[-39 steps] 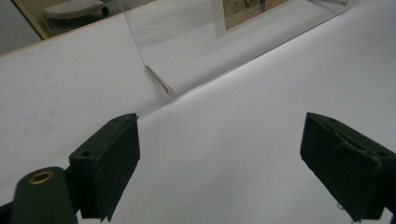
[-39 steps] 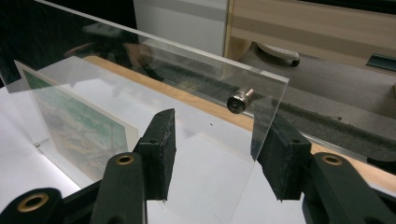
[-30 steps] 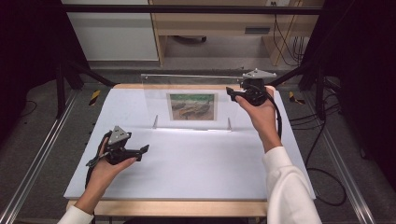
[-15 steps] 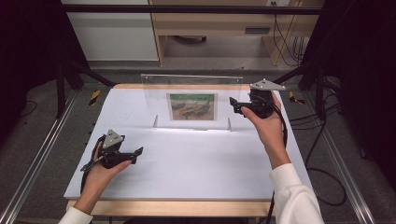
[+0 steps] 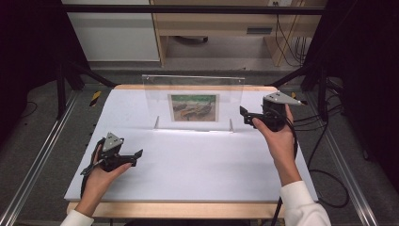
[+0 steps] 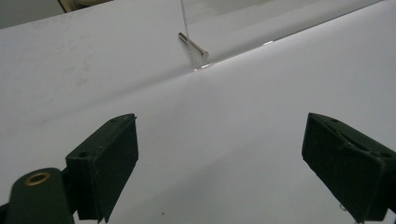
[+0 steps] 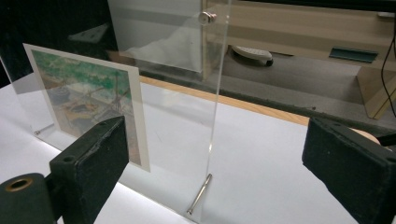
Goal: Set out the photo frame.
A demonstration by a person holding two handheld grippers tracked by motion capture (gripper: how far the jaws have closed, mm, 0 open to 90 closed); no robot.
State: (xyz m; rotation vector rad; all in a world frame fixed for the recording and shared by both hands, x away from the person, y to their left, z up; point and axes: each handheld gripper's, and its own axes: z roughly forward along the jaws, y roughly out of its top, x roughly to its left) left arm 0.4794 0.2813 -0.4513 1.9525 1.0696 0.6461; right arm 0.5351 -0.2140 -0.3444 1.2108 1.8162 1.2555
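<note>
While the left gripper (image 5: 136,154) is kept low and spread, the right gripper (image 5: 243,114) has been lowered. The acrylic frame's (image 7: 217,93) edge is now bracketed between its parted jaws, ungrasped.

Two black hand-held grippers, white cuffs behind them

The left gripper (image 5: 136,154) and right gripper (image 5: 243,114) each carry blocky matte-black fingers (image 6: 105,163) with small screw holes; a brass-ringed hole sits beside the left-hand finger, a grey three-cornered plate above, a black cable trailing behind. White sleeves (image 5: 303,205) cover both wrists.
</note>
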